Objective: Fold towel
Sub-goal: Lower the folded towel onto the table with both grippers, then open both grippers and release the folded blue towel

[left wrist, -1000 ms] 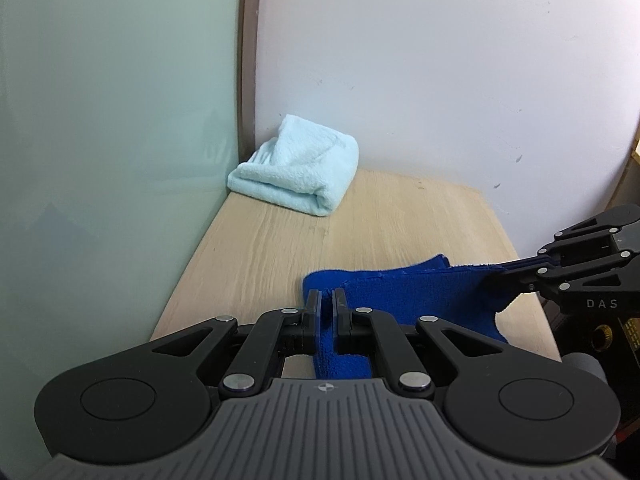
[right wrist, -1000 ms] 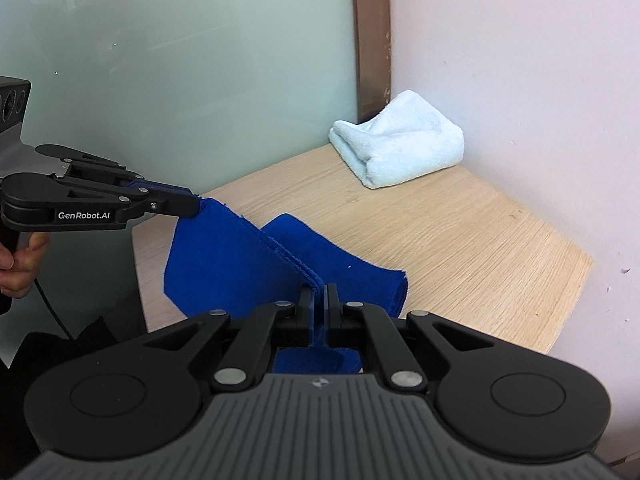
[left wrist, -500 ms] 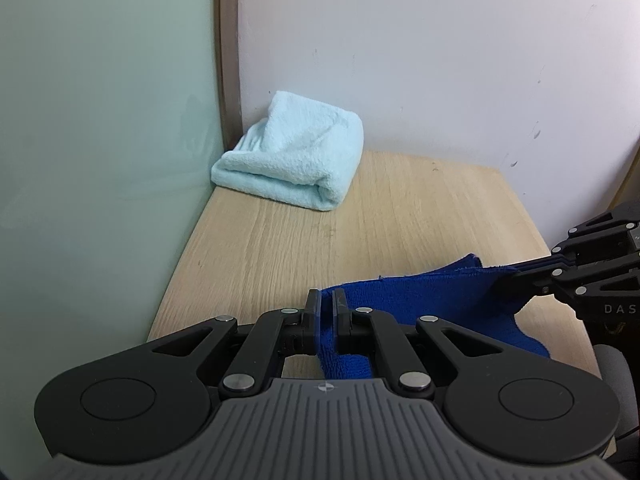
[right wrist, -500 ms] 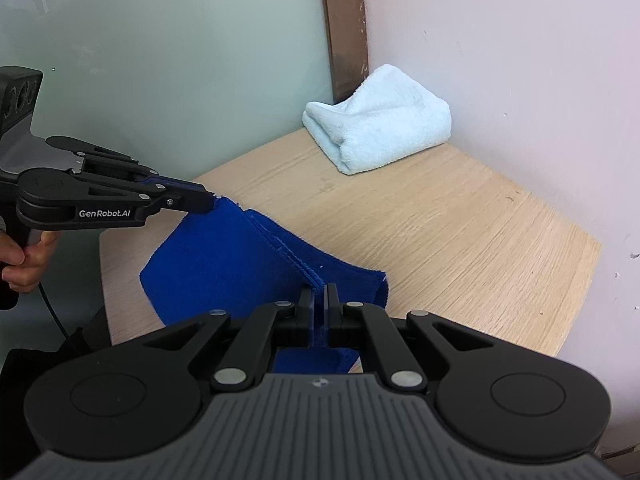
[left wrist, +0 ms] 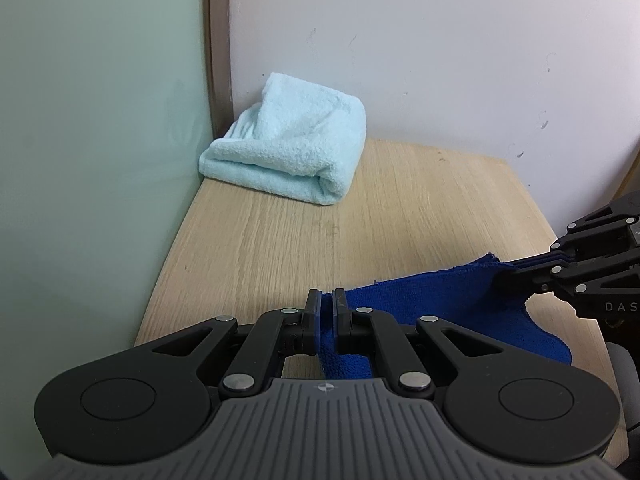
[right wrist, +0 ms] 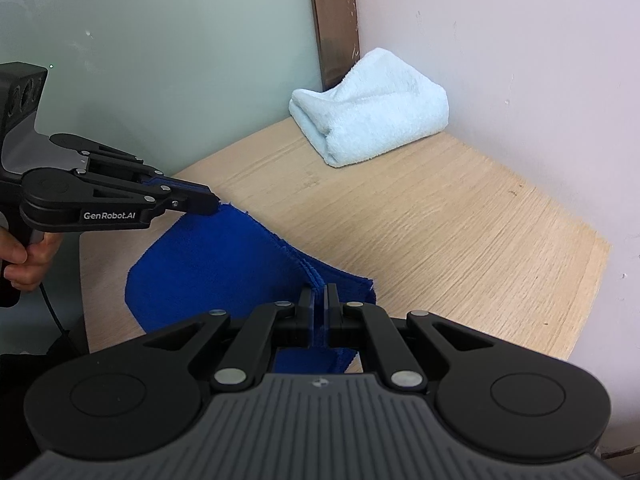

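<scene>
**Ana:** Since a second ago both grippers are carrying the blue towel [right wrist: 208, 276] further in over the wooden table [left wrist: 400, 208], and the folded light-blue towel [left wrist: 292, 156] in the far corner is looming larger in both wrist views.

**Ben:** Going by size, what is lying where?

**Ana:** The table is filling the corner, meeting the white wall [left wrist: 440, 60] at its back and the pale green panel [left wrist: 100, 120] on its left, with a brown strip [right wrist: 332, 20] running up between those two. The light-blue towel is sitting right against that corner, well apart from the blue one.

**Ben:** And the blue towel?

**Ana:** It is hanging doubled over the near part of the table, its upper edge stretching between the two grippers and its lower part sagging toward the tabletop near the front edge.

**Ben:** How are the jaws standing?

**Ana:** The left gripper [left wrist: 326, 304] is pinching one top corner, jaws closed on the cloth with blue showing between them. The right gripper [right wrist: 319, 300] is doing the same at the other corner, clamping several stacked layers.

**Ben:** Anything smaller?

**Ana:** The person's left hand [right wrist: 28, 256] is showing in the right wrist view, wrapping around the left gripper's handle.
</scene>
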